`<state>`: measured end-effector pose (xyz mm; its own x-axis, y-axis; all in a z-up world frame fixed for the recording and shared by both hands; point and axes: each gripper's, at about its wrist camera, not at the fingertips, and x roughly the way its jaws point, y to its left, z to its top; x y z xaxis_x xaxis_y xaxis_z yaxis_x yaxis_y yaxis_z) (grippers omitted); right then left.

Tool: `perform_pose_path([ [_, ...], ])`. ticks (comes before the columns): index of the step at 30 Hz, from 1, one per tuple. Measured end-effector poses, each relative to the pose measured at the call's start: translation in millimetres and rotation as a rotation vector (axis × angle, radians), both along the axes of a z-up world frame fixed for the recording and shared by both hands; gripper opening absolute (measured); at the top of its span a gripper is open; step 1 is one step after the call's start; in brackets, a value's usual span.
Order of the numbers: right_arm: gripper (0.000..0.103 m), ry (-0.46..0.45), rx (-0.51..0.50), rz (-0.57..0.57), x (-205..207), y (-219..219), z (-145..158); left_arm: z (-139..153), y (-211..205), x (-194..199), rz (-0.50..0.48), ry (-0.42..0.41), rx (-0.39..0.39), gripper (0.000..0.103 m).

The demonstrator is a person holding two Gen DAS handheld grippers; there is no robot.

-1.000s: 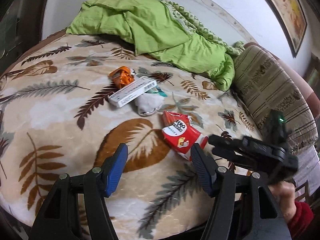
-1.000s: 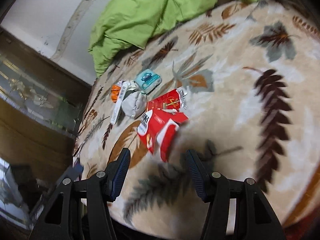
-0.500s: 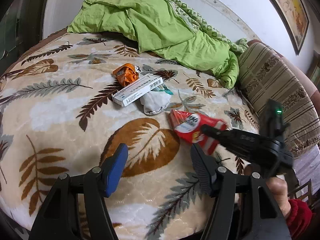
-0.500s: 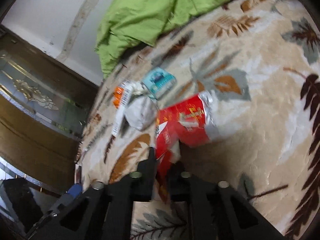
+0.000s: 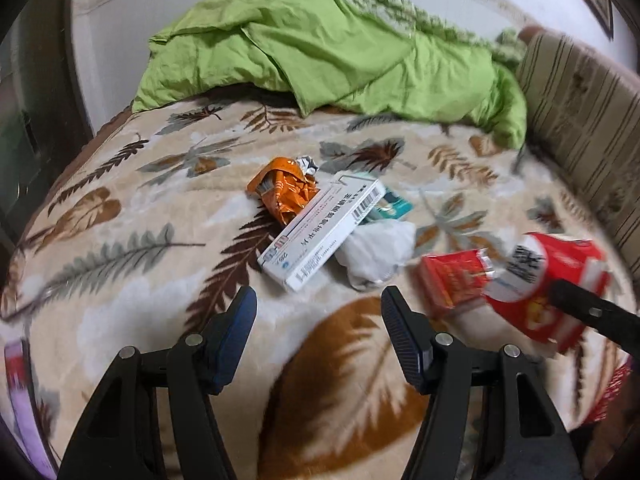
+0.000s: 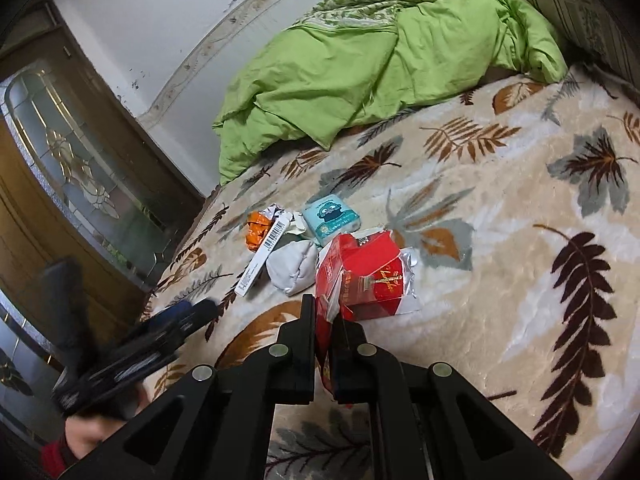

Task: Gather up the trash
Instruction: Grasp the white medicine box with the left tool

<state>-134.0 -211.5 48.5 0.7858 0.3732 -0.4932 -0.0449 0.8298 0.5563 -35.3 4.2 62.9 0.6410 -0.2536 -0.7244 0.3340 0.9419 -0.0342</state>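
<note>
While the right gripper (image 6: 325, 322) pinches the near edge of a red snack wrapper (image 6: 362, 276) above the leaf-print bed (image 6: 520, 264), the left gripper (image 5: 318, 310) hangs wide open just short of the trash pile. Beyond its fingers lie a white medicine box (image 5: 324, 232), an orange wrapper (image 5: 284, 192), a crumpled tissue (image 5: 376, 250) and a teal packet (image 6: 330, 220), with a green quilt (image 5: 340, 52) along the bed's far edge.

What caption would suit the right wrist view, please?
Right tool clamps a red snack wrapper above the leaf-print blanket, other litter nearby.
</note>
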Motion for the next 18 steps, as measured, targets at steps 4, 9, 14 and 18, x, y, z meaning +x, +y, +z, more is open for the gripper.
perform_pose_path([
  [4, 0.005, 0.009, 0.019, 0.003, 3, -2, -3, -15, -18, 24, -0.004, 0.01, 0.091, 0.054],
  [9, 0.006, 0.013, 0.041, 0.009, 4, -4, -5, -31, -29, 51, 0.017, -0.001, 0.16, 0.04],
  [14, 0.006, 0.011, 0.011, 0.035, 9, 4, -3, -34, -16, 67, 0.073, -0.016, 0.083, 0.03],
  [18, 0.006, -0.006, -0.048, 0.051, 12, 14, 0, -32, 7, 70, 0.132, 0.0, -0.021, 0.019],
])
